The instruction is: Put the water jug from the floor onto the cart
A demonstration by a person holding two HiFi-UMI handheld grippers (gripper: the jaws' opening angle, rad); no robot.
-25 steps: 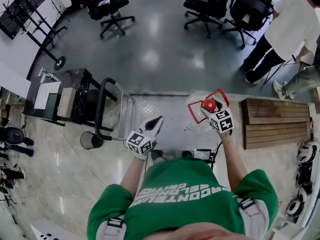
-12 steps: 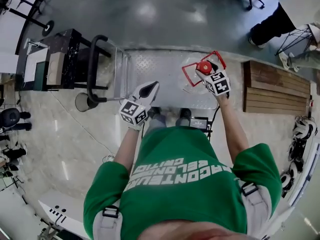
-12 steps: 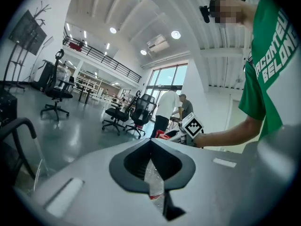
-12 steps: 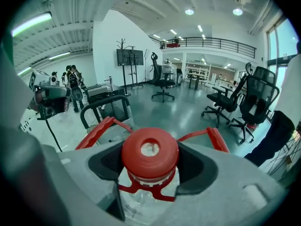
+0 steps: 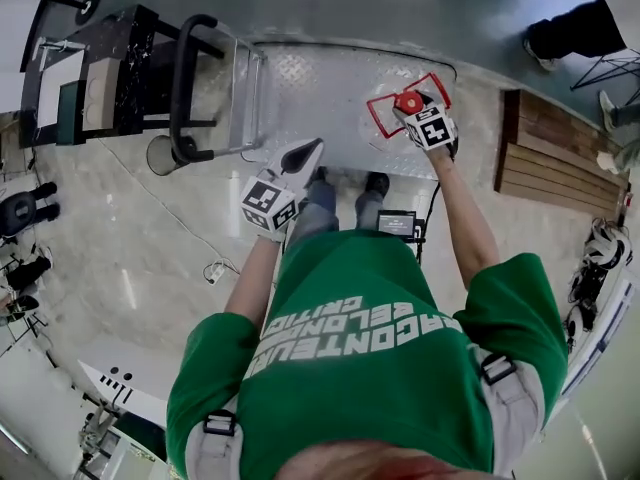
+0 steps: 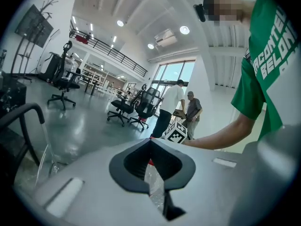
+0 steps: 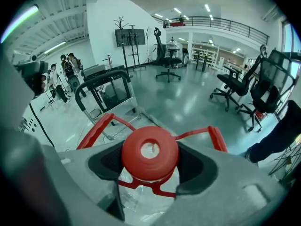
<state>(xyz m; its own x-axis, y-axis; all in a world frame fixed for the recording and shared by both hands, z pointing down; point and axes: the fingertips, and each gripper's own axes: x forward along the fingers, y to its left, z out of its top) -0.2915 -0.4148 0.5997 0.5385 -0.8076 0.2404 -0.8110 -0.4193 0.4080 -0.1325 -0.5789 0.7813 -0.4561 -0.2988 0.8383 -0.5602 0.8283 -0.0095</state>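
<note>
The water jug, clear with a red cap (image 5: 408, 102) and a red carry frame, hangs over the right part of the cart's metal platform (image 5: 320, 88). My right gripper (image 5: 420, 118) is shut on the jug's neck just under the cap (image 7: 149, 153). Whether the jug's base touches the platform is hidden. The cart's black push handle (image 5: 184, 78) stands at the platform's left end and also shows beyond the jug (image 7: 101, 81). My left gripper (image 5: 303, 155) is held at the platform's near edge, shut with nothing in it (image 6: 151, 147).
A black cabinet (image 5: 90, 78) stands left of the cart, with a small round bin (image 5: 160, 155) beside the handle. A wooden pallet (image 5: 555, 158) lies to the right. A black box (image 5: 397, 224) sits by the person's feet. Another person's legs (image 5: 570, 33) stand at the top right.
The view has tipped further down and the cart has come closer. The jug stays in the right gripper over the platform's right part. The left gripper stays shut at the near edge.
</note>
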